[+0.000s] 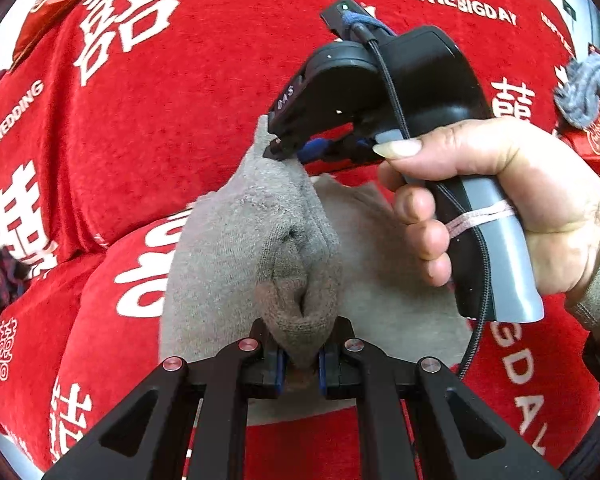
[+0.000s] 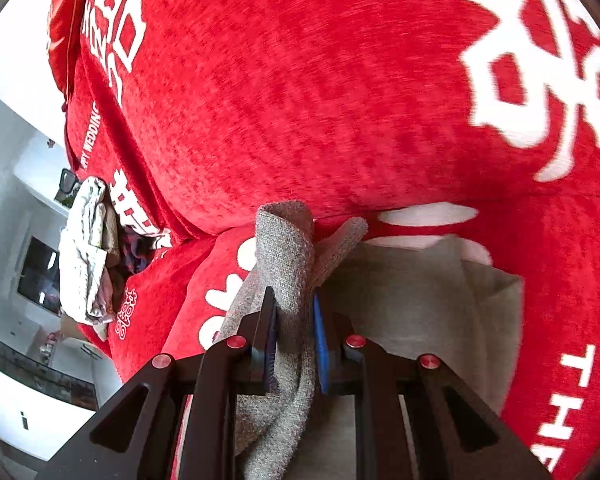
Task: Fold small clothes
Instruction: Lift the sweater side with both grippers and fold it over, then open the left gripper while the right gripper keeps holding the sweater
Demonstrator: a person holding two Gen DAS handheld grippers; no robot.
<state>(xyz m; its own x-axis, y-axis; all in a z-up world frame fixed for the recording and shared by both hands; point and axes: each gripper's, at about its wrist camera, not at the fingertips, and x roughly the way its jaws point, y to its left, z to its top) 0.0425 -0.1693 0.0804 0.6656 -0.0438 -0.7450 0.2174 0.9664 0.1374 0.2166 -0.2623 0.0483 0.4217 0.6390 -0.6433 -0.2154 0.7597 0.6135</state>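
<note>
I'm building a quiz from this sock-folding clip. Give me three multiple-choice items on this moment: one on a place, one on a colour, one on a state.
1. Where does the loose grey bundle lie?
A. beside the left tongs
B. on the red cover far right in the left wrist view
C. on the grey sock

2. What colour is the lettering on the red cover?
A. white
B. gold
C. black

3. How is the grey sock held?
A. lying free
B. by the left tongs alone
C. by both tongs

Answers: B, it sits at the right edge behind the hand. A, the characters are white. C, the left tongs pinch one end and the right tongs the other.
</note>
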